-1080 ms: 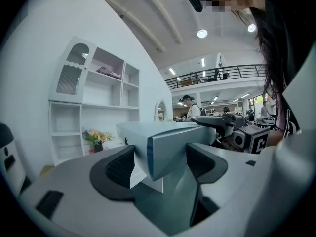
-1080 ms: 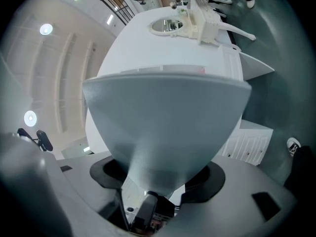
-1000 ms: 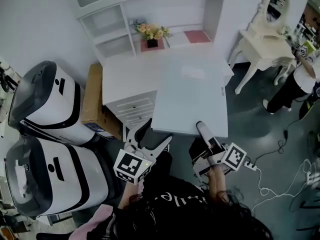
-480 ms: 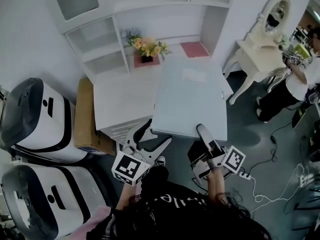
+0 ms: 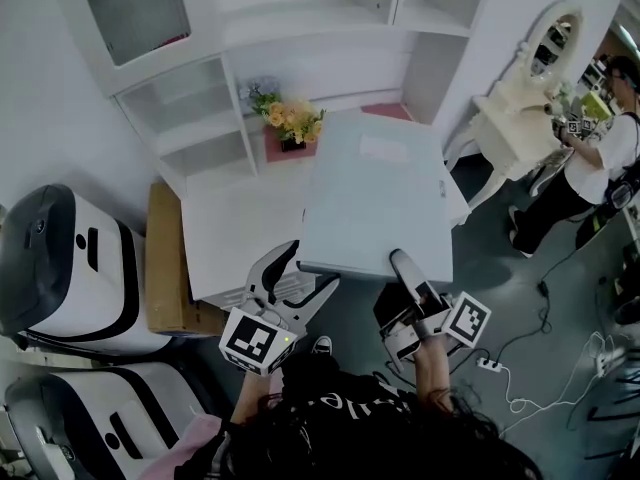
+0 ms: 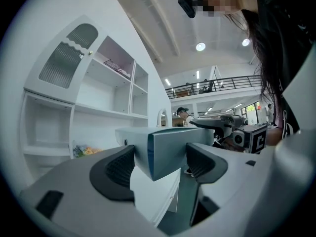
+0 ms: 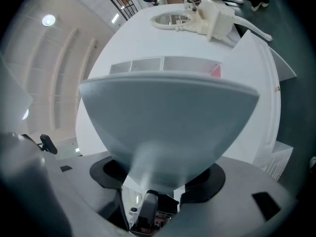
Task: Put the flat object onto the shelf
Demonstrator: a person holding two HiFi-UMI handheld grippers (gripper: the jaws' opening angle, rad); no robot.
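**Flat object and both claws, head view with both gripper views.** The flat object (image 5: pixel 375 198), a pale grey-blue slab with a darker spine at one corner, is held level in the air over the right part of the white surface (image 5: pixel 235 238). Its far edge reaches toward the open lower bay of the white shelf unit (image 5: pixel 190 118) and does not rest on it.

The right claw (image 5: pixel 405 266) is clamped on the near edge of the object. In the right gripper view the slab fans out from between the two closed pads (image 7: pixel 158 174).

The left claw (image 5: pixel 297 278) stands with its jaws spread, straddling the near left corner. In the left gripper view that corner (image 6: pixel 163 149) sits between the two dark pads (image 6: pixel 121 167); firm contact cannot be confirmed.

Beyond the object, a bunch of flowers (image 5: pixel 290 120) stands on a pink mat (image 5: pixel 275 148) at the back of the surface. A cardboard box (image 5: pixel 165 258) lies left of the surface, and a white dressing table (image 5: pixel 520 118) stands to the right.
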